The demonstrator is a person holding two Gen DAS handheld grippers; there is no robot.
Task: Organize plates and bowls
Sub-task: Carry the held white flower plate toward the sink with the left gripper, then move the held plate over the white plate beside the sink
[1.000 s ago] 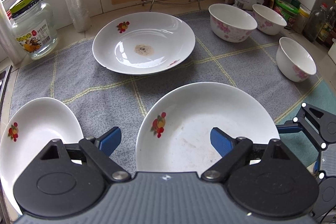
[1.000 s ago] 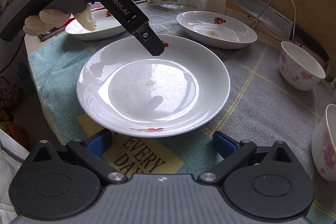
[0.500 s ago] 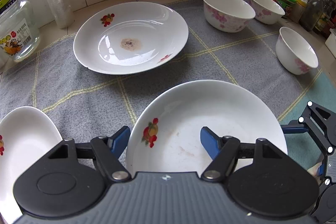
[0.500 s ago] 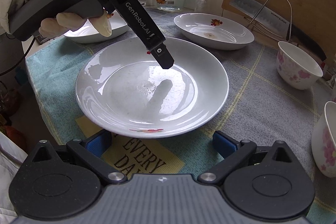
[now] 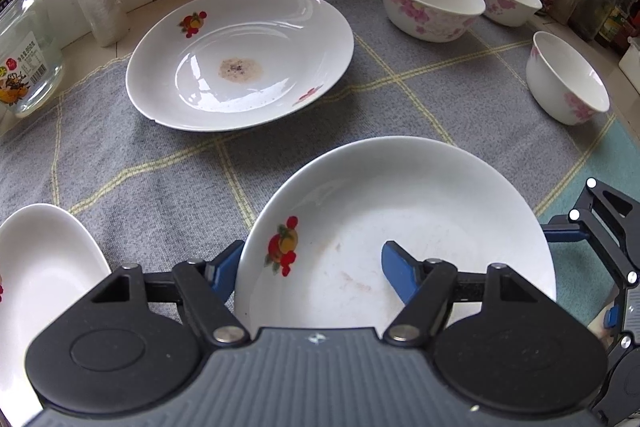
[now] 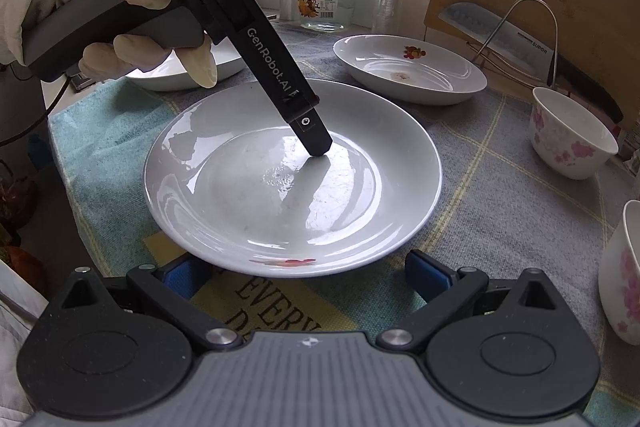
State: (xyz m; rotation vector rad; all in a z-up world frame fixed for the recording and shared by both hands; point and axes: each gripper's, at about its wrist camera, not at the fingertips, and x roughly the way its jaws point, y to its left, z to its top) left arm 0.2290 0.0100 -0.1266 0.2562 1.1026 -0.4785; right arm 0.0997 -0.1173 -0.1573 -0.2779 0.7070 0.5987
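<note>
Left gripper (image 5: 312, 269): jaws straddle the near-left rim of the white shallow plate with a red fruit decal (image 5: 400, 227), one blue pad outside the rim, one inside on the plate's floor. They have just been closing on it; the grip looks as tight as it will get, so the rim is clamped. In the right wrist view the inner finger (image 6: 312, 135) comes down steeply onto the plate's well. Likely reason: the rim is the only graspable edge on a flat dish.

Right gripper (image 6: 308, 277): jaws wide apart, nothing between them, hovering just short of the same plate's near edge. Probably waiting to steady or assist.

Plate sits on the grey checked cloth (image 5: 160, 179), not yet lifted as far as can be told.

Further out: a second white plate with a brown residue spot (image 5: 240, 57) behind; a third white plate (image 5: 44, 279) at left. Three white bowls with pink flowers (image 5: 432, 1) stand apart at the right.

Judgement: early stage; nothing stacked yet.
</note>
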